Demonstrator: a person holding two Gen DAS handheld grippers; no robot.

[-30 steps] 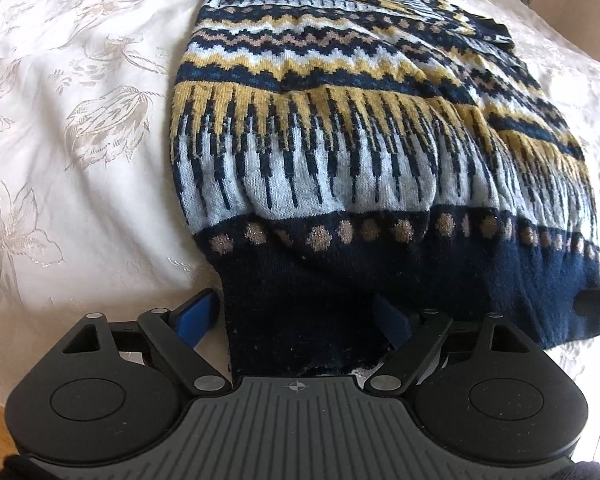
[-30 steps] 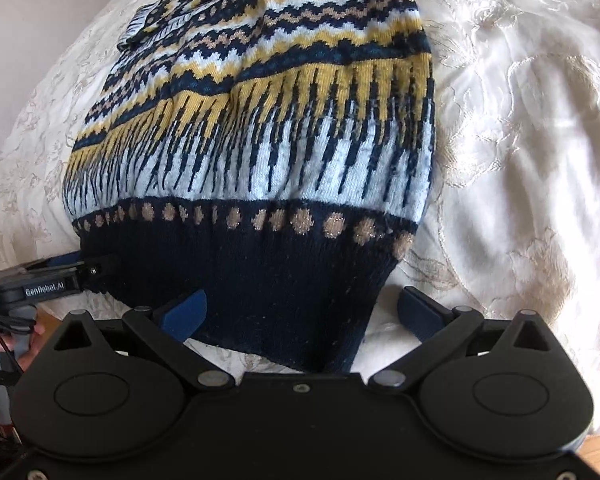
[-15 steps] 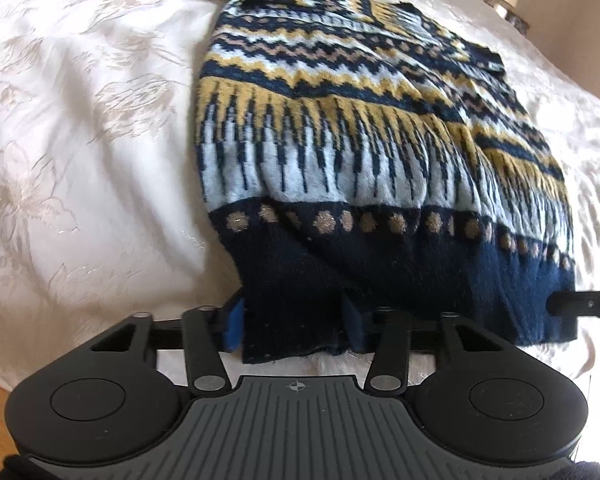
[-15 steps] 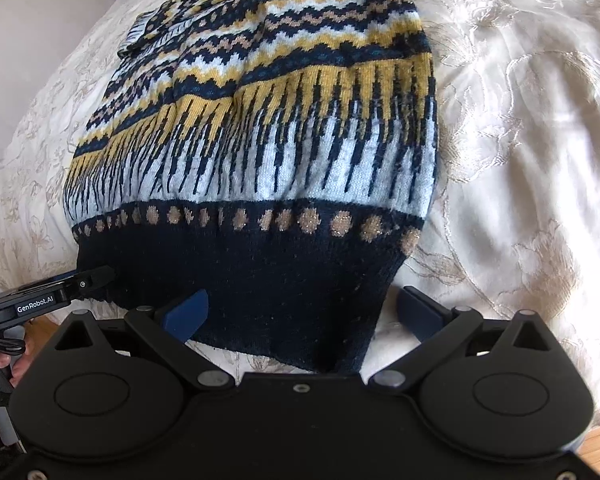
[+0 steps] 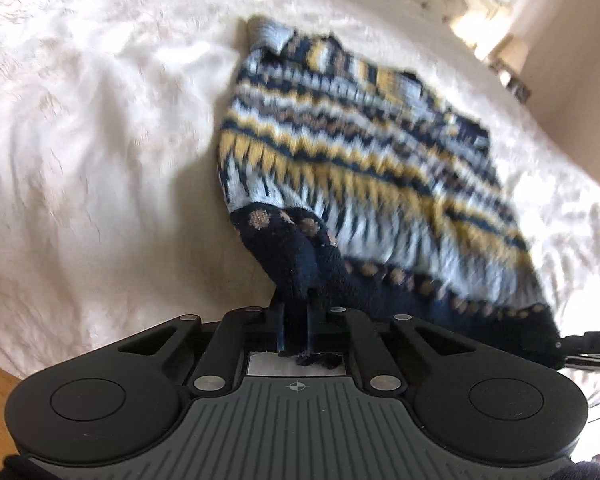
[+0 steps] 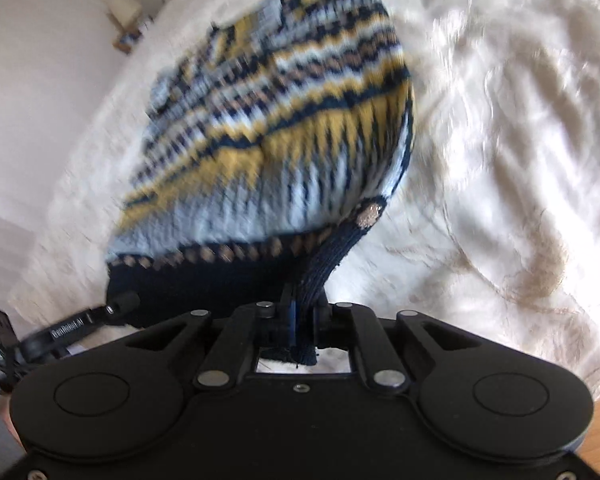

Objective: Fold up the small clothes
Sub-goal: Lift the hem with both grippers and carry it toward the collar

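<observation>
While the sweater lies spread on the bed: fold barely begun.
Left gripper and right gripper each clenched on a navy hem corner; folding over remains.

The left gripper was angled downward, its fingers clamped together on the navy hem of the sweater. The right gripper was likewise angled down, fingers pinched on the hem's opposite corner.

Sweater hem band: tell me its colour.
Dark navy hem band, clearest in the right wrist view.
</observation>
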